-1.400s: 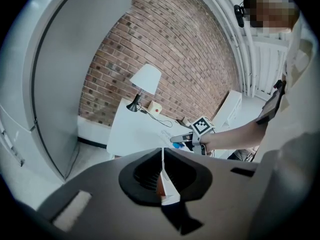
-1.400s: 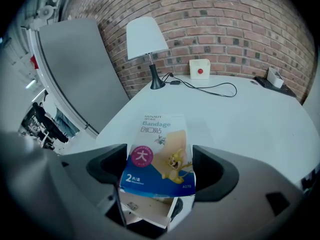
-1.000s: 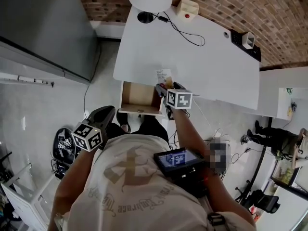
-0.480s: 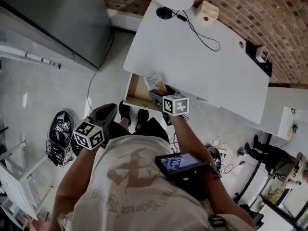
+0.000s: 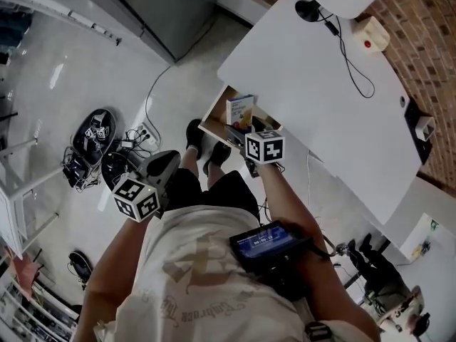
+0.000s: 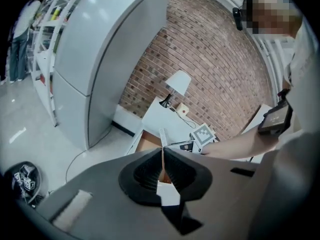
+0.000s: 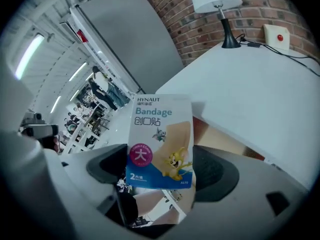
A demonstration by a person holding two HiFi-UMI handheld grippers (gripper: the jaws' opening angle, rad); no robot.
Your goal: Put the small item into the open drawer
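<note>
While right gripper clamps bandage packet at open drawer, left gripper jaws together, empty

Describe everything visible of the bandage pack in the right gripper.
The bandage pack is a flat card carton: white top printed "HYNAUT Bandage" in teal, a tan plaster shape with cartoon figures, a pink circle, a blue band below. It stands upright, clamped near its lower edge by the right gripper, printed face toward that gripper's camera. In the head view it sits over the open drawer at the edge of the white desk; only the gripper touches it.
</note>
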